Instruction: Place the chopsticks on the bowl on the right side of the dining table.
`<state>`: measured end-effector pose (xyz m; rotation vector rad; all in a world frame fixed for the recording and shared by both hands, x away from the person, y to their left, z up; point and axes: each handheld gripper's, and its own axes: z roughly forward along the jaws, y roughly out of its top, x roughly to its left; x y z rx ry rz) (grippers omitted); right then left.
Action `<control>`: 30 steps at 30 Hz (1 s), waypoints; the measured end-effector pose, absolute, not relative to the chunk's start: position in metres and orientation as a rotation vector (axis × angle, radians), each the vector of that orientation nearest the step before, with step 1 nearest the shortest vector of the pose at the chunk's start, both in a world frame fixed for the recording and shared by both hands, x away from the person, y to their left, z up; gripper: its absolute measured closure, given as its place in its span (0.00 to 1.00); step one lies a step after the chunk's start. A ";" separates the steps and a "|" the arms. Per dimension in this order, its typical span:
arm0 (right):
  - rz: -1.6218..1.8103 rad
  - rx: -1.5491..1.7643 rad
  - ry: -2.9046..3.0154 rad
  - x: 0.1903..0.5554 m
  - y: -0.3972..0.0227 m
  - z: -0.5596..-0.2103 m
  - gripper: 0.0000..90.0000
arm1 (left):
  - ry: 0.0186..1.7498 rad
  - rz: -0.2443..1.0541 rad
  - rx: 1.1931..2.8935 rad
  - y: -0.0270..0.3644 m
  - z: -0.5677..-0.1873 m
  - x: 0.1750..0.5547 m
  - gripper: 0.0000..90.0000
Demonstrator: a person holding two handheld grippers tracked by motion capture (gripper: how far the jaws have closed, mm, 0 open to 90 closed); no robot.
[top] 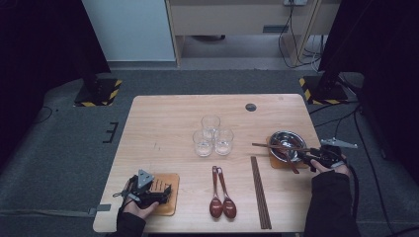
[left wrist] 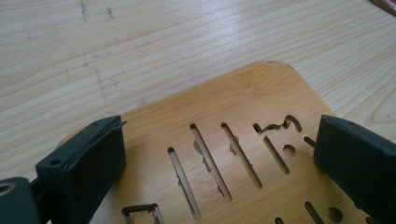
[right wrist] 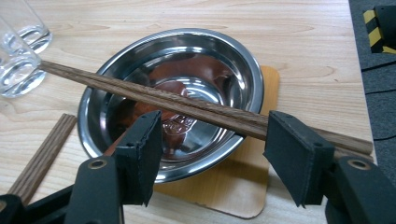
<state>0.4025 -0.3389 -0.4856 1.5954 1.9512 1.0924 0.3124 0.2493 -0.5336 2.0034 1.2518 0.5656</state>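
A: Near left corner: the left gripper [top: 148,190] is sitting over a slotted wooden coaster [top: 167,193]. Jaws are standing apart, one at each side of the board, pressing on nothing.

B: Anything on that coaster?

A: Nothing apart from the gripper. In the left gripper view the board [left wrist: 243,140] is showing long cut slots and the table [top: 163,128] grain beyond it.

B: Moving right?

A: Three clear glasses [top: 212,136] are standing clustered at table centre, nothing visible in them. Nearer, two dark red spoons [top: 221,195] are lying side by side, bowls toward the near edge. Right of them a pair of chopsticks [top: 260,192] is lying flat, running near to far.

B: And the bowl?

A: A steel bowl [top: 282,143] is sitting on a second coaster [top: 276,162] at the right side. A spoon [right wrist: 161,109] is lying inside it, red, mirrored in the metal.

B: The thing in hand?

A: A second pair of chopsticks [right wrist: 154,97], dark brown and square-sided. They are resting across the bowl's rim, long axis running left to right, thin tips pointing left toward the glasses, thick ends toward the right gripper [right wrist: 215,144].

B: Jaws there?

A: Standing wide apart, gripping nothing; the chopsticks are passing just beyond the tips.
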 end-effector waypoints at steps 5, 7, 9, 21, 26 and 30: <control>1.091 1.590 1.936 0.407 -0.341 -0.487 0.38 | 1.252 0.566 2.003 0.249 -0.534 0.312 0.02; 1.094 1.590 1.932 0.409 -0.342 -0.487 0.38 | 1.252 0.565 2.003 0.249 -0.534 0.312 0.02; 1.092 1.587 1.934 0.411 -0.342 -0.488 0.38 | 1.252 0.566 2.003 0.249 -0.534 0.312 0.02; 1.092 1.569 1.938 0.417 -0.342 -0.490 0.37 | 1.252 0.565 2.003 0.249 -0.534 0.312 0.02; 1.086 1.563 1.940 0.418 -0.342 -0.491 0.36 | 1.252 0.565 2.003 0.249 -0.534 0.312 0.02; 1.092 1.561 1.939 0.418 -0.341 -0.490 0.36 | 1.252 0.565 2.003 0.249 -0.534 0.312 0.02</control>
